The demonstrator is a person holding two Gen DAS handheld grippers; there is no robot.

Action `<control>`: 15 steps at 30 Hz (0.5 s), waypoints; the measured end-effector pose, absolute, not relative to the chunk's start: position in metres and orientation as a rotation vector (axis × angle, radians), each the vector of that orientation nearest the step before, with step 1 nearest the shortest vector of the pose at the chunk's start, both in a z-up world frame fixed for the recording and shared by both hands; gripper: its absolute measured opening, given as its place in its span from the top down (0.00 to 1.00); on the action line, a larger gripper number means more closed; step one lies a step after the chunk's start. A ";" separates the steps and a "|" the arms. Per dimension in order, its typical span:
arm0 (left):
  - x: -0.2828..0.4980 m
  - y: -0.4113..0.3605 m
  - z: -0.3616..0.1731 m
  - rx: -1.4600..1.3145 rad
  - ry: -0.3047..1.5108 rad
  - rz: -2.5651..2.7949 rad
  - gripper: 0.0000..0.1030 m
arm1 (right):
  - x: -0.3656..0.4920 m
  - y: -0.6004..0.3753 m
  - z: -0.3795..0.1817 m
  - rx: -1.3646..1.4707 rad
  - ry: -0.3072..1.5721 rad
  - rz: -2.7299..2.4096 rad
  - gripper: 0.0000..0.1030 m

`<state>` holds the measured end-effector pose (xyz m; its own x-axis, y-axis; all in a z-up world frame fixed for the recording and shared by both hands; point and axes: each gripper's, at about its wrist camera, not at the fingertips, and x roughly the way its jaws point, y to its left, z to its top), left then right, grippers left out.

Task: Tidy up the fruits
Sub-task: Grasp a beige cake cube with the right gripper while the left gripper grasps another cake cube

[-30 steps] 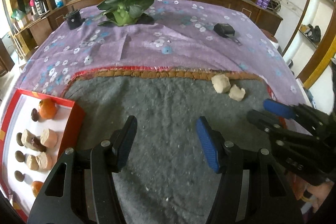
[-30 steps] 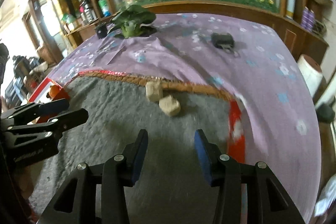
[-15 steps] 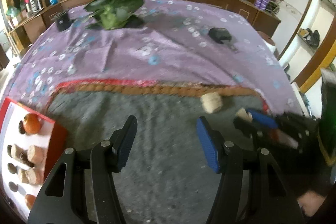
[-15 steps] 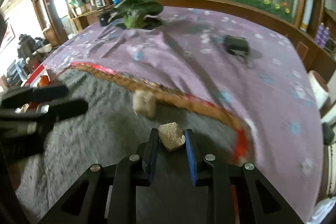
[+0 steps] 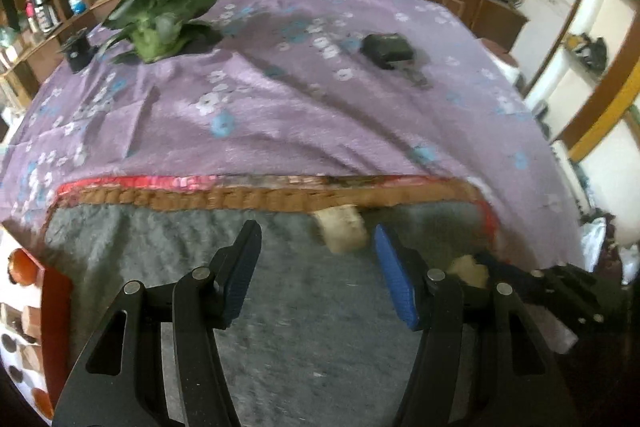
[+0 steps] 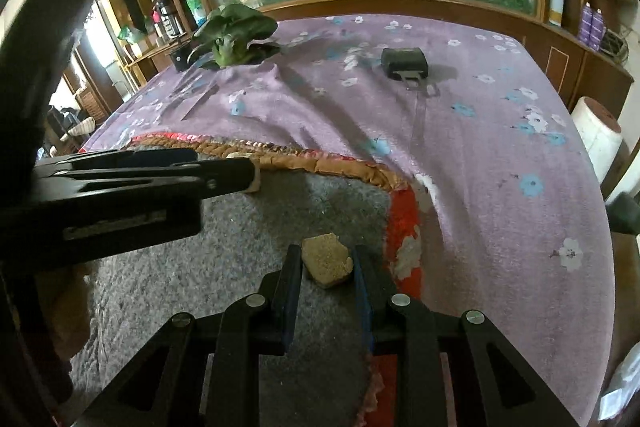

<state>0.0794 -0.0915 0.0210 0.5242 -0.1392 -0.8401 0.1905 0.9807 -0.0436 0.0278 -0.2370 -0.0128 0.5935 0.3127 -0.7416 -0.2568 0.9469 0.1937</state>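
A: So, which hand is nearer the free piece?

B: The left gripper [image 5: 316, 267]. Its blue-padded jaws stand wide apart with nothing between them, and the pale cut chunk [image 5: 342, 229] lies just ahead of the gap, a little toward the right finger, at centre frame against the braided edge of the grey mat [image 5: 280, 327]. Its long axis looks to run roughly across the frame, though blur makes that uncertain.

A: And the other hand?

B: The right gripper [image 6: 326, 267] has its pads closed against a tan, rough-faced chunk [image 6: 326, 261] at lower centre of its own view, over the mat near the red border. In the left view that same piece [image 5: 468, 269] peeks out at lower right behind the left tool's finger.

A: What has changed?

B: A second ago both chunks lay side by side on the mat with both tools open and well back. Half a second ago the right jaws were already around theirs. Since then the left tool has moved forward, so the remaining piece sits far closer to its fingertips.

A: Where would they go?

B: Likely the red tray [image 5: 56, 291] at the lower left edge, which already holds an orange fruit [image 5: 22, 265] and other pieces. The leafy greens [image 5: 162, 15] in the upper left seem uninvolved.
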 end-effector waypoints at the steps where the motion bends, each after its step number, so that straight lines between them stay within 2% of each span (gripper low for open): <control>1: 0.080 -0.086 0.020 0.042 1.001 -0.203 0.39 | 0.028 -0.237 -0.013 0.070 0.876 0.333 0.76; 2: 0.079 -0.079 0.020 0.031 1.008 -0.200 0.36 | 0.028 -0.237 -0.013 0.072 0.877 0.335 0.76; 9: 0.066 -0.040 0.026 -0.004 0.993 -0.152 0.36 | 0.025 -0.236 -0.008 0.077 0.867 0.353 0.76; 15: 0.064 -0.068 0.025 0.037 0.991 -0.226 0.36 | 0.025 -0.235 -0.009 0.082 0.870 0.356 0.76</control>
